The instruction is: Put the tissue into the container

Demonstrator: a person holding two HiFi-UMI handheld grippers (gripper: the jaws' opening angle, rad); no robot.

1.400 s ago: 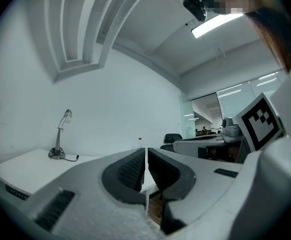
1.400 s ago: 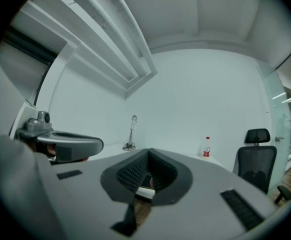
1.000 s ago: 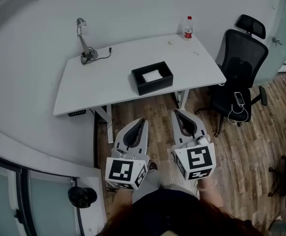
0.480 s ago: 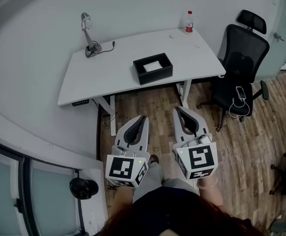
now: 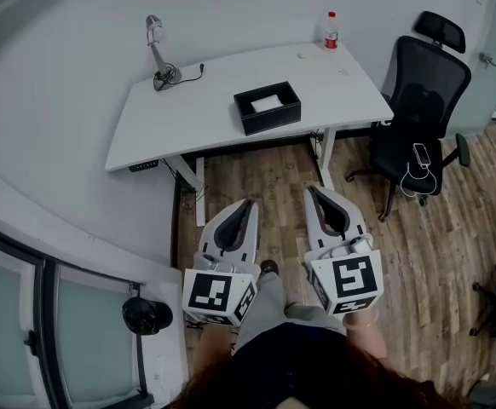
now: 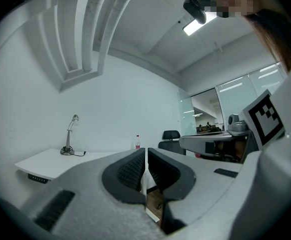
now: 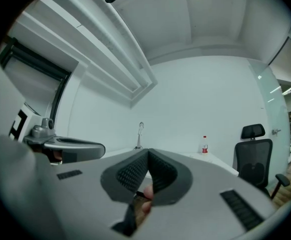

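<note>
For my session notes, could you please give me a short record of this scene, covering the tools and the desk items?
left tool: shut, empty, above the floor, short of the desk
right tool: shut, empty, beside it
box: black, open, on desk near front edge
tissue: white piece inside box
lamp: desk's left rear
bottle: desk's far edge
chair: right of desk
</note>
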